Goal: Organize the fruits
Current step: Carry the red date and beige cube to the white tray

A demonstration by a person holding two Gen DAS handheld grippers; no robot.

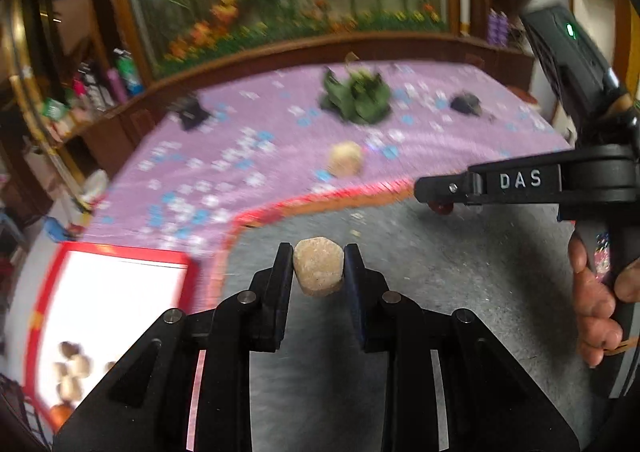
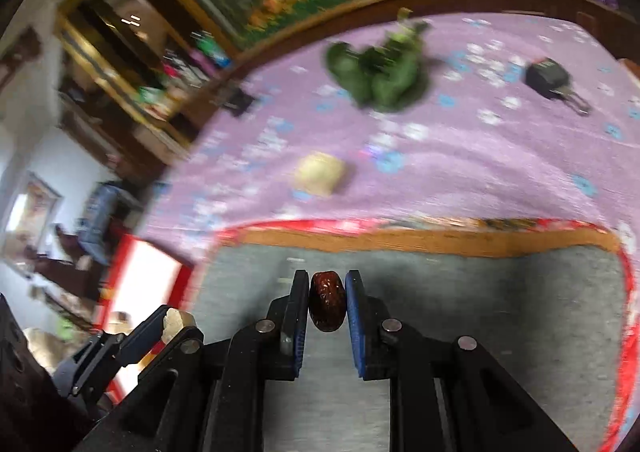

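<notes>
We pinch a light, hard tan fruit (image 1: 319, 266) in our left fingers (image 1: 285, 272) and a small, wrinkly brown date (image 2: 327, 300) in our right fingers (image 2: 354, 304), both by their sides.

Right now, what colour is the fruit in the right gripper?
Dark reddish-brown, glossy and wrinkled; the fruit sits clamped in the right gripper. Best seen in the right wrist view.

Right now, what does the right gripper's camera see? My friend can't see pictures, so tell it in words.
The right gripper pinches a dark reddish-brown wrinkled fruit over a grey mat. Beyond lies a purple flowered cloth with a pale tan fruit and a green bundle; everything is blurred.
</notes>
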